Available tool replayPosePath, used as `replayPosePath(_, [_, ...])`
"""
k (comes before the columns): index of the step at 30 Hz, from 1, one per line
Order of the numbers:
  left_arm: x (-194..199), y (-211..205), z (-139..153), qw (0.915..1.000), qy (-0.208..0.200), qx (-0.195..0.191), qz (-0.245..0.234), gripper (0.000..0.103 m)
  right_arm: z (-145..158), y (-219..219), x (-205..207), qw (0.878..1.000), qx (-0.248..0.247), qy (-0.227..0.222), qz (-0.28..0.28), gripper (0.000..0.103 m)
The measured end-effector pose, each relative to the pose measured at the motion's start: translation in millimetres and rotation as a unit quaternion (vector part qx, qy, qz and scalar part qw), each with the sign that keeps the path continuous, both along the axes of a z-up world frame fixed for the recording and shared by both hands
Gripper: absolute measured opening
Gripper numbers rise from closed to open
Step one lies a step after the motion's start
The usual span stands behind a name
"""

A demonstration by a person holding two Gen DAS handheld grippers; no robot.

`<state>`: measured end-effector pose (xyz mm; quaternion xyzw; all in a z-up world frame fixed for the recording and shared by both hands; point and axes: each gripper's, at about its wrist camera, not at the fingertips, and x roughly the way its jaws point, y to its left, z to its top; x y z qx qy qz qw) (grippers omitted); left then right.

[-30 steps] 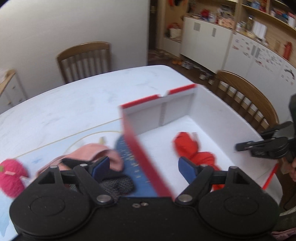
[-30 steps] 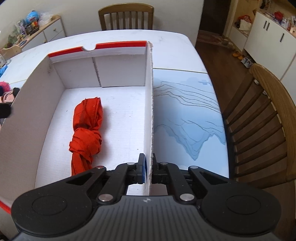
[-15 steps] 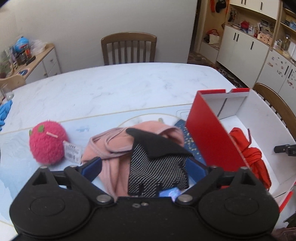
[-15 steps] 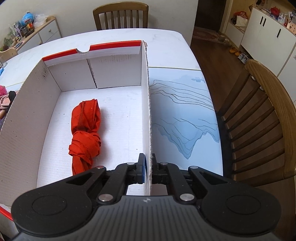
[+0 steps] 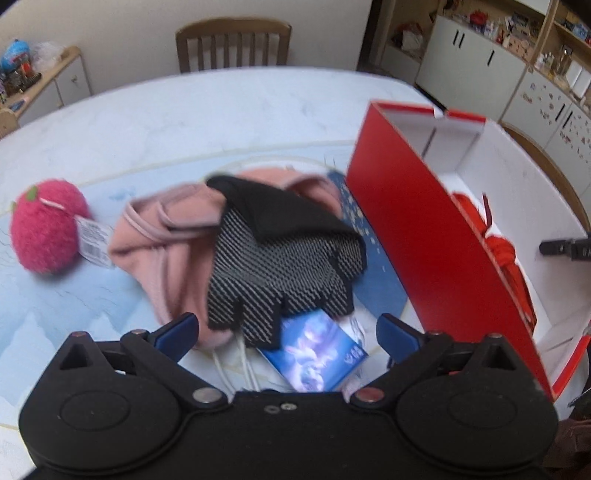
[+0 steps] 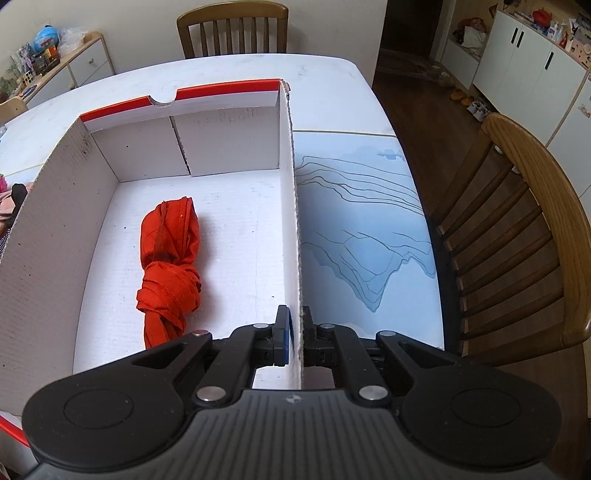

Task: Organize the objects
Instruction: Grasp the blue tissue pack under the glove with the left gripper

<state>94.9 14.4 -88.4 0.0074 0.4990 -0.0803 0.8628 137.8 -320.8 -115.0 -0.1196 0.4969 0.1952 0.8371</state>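
A red-and-white cardboard box (image 5: 417, 236) stands on the table with a knotted red cloth (image 6: 168, 266) inside. My right gripper (image 6: 295, 332) is shut on the box's right wall (image 6: 290, 206). My left gripper (image 5: 288, 326) is open and empty, just above a black mesh glove (image 5: 280, 258). The glove lies on a pink garment (image 5: 166, 236), over a blue card pack (image 5: 317, 354) and a white cable (image 5: 243, 365). A pink plush ball (image 5: 46, 229) with a tag lies to the left.
The marble table (image 5: 184, 110) carries a blue mountain-print mat (image 6: 362, 221). Wooden chairs stand at the far side (image 6: 232, 27) and at the right (image 6: 524, 236). A sideboard (image 6: 55, 59) with clutter and white cabinets (image 6: 535, 51) lie beyond.
My left gripper has swung left from over the box to above the glove pile and dropped closer to it. The right gripper has stayed shut on the box wall.
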Motion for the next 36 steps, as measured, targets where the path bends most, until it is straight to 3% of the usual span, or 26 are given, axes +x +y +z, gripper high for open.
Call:
replayPosePath(6, [4.2, -11.2, -17.7, 0.9992, 0.039, 0.006, 0.002, 0.102, -0.8, -0.5, -0.3, 1.000, -0.001, -0.001, 0.001, 0.005])
replayPosePath(15, [7.6, -20.9, -26.1, 0.9983, 0.056, 0.010, 0.009, 0.099, -1.6, 1.0, -0.9, 1.000, -0.004, -0.003, 0.007, 0.005])
replayPosePath(21, [11.4, -21.9, -29.6, 0.9978, 0.062, 0.007, 0.024, 0.087, -2.0, 1.7, -1.0, 1.000, -0.005, -0.005, 0.011, 0.005])
replayPosePath(25, [11.9, -20.3, -32.1, 0.9973, 0.065, 0.008, 0.034, 0.073, -2.3, 1.8, -2.0, 1.000, -0.005, -0.005, 0.014, 0.005])
replayPosePath(36, [-2.5, -8.1, -19.7, 0.9968, 0.058, -0.015, 0.054, 0.055, -3.1, 2.0, -5.6, 1.000, -0.006, -0.009, 0.025, 0.005])
